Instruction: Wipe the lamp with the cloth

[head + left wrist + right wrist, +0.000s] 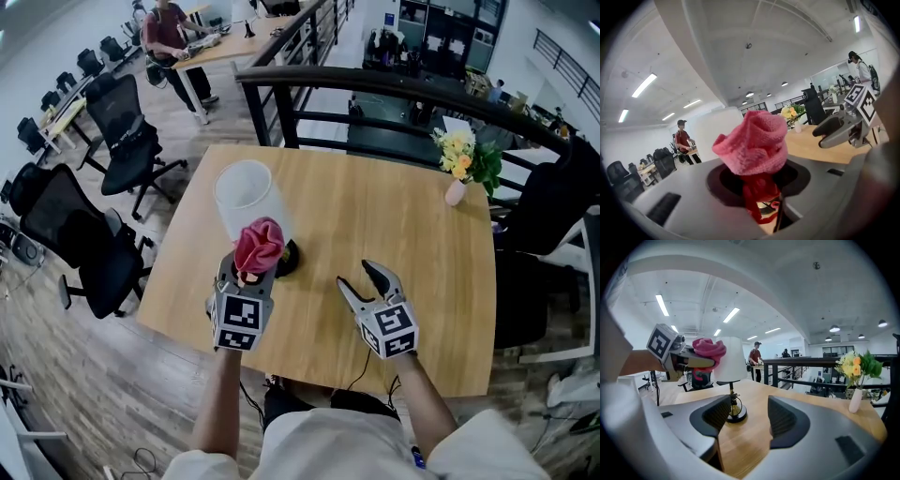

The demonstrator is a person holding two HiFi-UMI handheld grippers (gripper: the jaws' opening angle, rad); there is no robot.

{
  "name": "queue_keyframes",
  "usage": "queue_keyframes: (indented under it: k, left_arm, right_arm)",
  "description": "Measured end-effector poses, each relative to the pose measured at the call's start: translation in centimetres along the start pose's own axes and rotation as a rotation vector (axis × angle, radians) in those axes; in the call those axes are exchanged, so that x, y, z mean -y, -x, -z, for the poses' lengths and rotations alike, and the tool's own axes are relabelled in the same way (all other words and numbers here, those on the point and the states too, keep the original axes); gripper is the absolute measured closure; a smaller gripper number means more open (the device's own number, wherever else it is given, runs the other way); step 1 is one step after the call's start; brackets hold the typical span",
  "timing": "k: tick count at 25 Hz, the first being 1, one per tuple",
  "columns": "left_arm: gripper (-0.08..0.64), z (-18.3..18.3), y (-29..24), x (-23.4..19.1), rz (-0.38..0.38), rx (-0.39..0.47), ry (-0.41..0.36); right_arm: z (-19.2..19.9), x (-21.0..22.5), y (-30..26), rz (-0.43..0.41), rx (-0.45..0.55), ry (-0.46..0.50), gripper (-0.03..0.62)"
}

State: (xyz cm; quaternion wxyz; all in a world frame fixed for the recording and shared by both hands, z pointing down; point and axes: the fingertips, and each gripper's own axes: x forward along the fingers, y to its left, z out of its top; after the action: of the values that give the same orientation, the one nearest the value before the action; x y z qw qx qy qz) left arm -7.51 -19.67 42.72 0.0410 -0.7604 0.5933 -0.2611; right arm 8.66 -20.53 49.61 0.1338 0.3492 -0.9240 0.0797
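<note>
Now your left gripper (249, 272) is clamped on the bunched pink cloth (260, 246), which presses against the near side of the white lamp (247, 194) shade. The lamp stands on the table (412, 234). Your right gripper (356, 276) hangs just right of the lamp, jaws spread wide and empty.

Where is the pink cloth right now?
The cloth is bunched in the left gripper, left of centre in the head view, close beside the white shade of the lamp.
</note>
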Motion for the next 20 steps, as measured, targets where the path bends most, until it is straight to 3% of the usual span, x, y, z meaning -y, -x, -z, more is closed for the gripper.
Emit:
queue_keyframes:
  k: [4, 8, 13, 17, 20]
  left_arm:
    - [0.382, 2.2, 0.5, 1.3, 0.024, -0.03, 0.044]
    - [0.382, 2.5, 2.6, 1.6, 0.042, -0.009, 0.108]
    - [0.382, 1.1, 5.3, -0.1, 0.03, 0.038, 0.148]
    - [0.382, 0.7, 7.1, -2.4, 0.009, 0.061, 0.164]
    - [0.382, 0.4, 7.9, -4.4, -0.021, 0.073, 0.173]
  right_arm:
    - [-3.0, -0.9, -0.9, -0.155, 0.049, 0.118, 0.325]
    - [-9.6, -3.0, -1.4, -0.41, 0.11, 0.36, 0.325]
    - [-17.8, -5.4, -3.4, -0.598, 0.134, 0.694, 0.348]
    - [-18.9, -7.0, -5.8, -0.748, -0.01, 0.992, 0.371]
    - [-19.4, -7.4, -7.8, -0.795, -0.094, 1.137, 0.371]
